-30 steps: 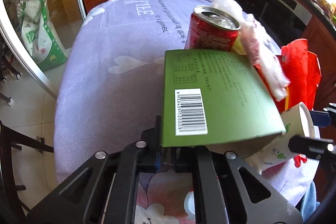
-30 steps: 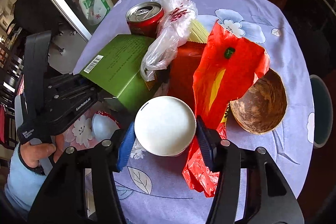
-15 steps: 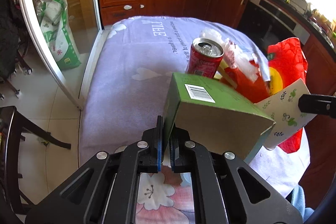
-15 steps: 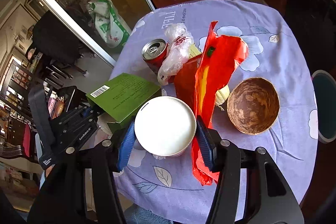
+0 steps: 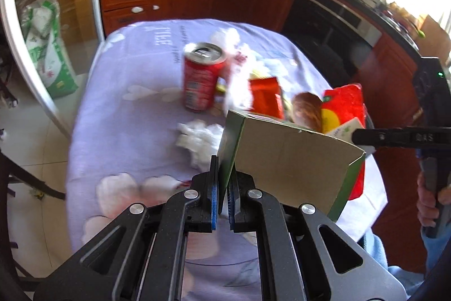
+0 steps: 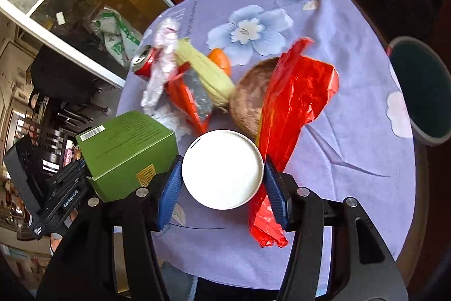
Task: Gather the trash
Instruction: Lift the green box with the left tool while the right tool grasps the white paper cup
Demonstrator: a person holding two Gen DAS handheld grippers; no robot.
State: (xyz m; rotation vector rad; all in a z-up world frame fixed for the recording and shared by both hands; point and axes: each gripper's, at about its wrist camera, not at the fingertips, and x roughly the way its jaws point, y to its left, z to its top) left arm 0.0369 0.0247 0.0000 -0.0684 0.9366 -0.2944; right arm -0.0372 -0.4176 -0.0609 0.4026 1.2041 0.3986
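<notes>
While both grippers grip trash, the table's far edge holds a soda can (image 5: 202, 76).
Left gripper (image 5: 222, 199) pinches the green carton (image 6: 126, 148); right gripper (image 6: 222, 184) clasps the paper cup (image 6: 222, 169).

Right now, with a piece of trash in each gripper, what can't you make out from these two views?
- Paper cup: in the right wrist view only one round white end shows; open or closed, cannot tell.
- Green box: in the left wrist view it hides the table behind it and most of the cup.
- Soda can: label blurred, unreadable.
- Bin: cut off by the right wrist frame edge; contents too dark.
</notes>
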